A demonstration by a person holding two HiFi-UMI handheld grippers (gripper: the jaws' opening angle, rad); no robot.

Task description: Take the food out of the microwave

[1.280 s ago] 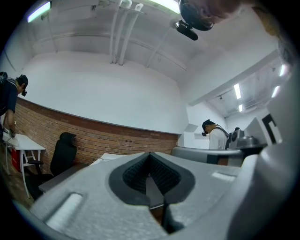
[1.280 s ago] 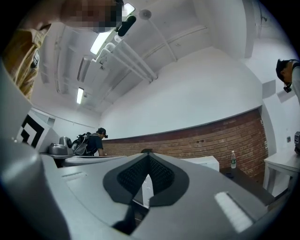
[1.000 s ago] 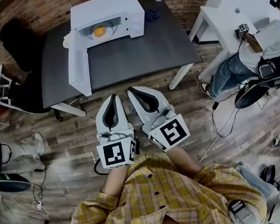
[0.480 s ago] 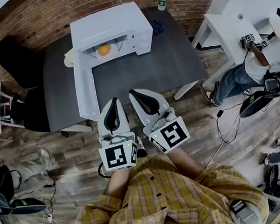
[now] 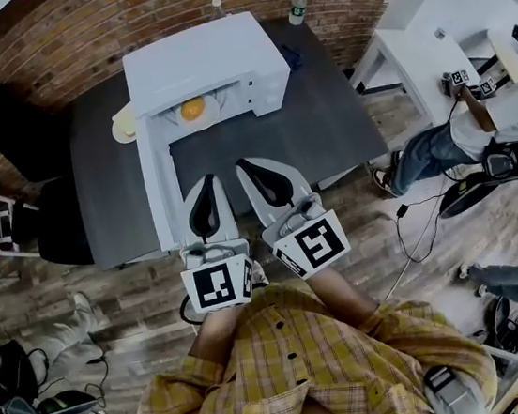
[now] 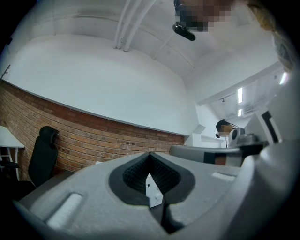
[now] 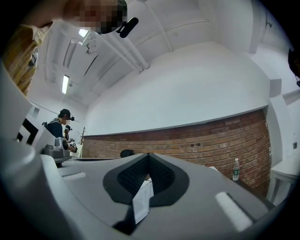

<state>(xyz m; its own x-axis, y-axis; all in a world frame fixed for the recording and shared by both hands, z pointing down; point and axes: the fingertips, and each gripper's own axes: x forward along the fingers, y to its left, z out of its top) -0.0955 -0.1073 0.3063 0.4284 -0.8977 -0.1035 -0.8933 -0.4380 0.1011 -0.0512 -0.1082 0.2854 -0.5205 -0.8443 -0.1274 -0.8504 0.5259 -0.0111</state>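
Left gripper (image 5: 206, 182) and right gripper (image 5: 246, 167): jaws pressed together, empty, over the table's (image 5: 323, 117) near edge. Orange food (image 5: 192, 109) on a plate (image 5: 214, 114) inside the open microwave (image 5: 202, 62), far edge. Risks: unspread jaws shove the plate; left gripper clips the swung-out door (image 5: 158, 191); a tilted plate rolls the food off.

Dark table (image 5: 325, 136), loaded
An open white microwave (image 5: 193, 68) is carried, with a plate (image 5: 123, 126) set beside it and two bottles (image 5: 296, 5) behind.
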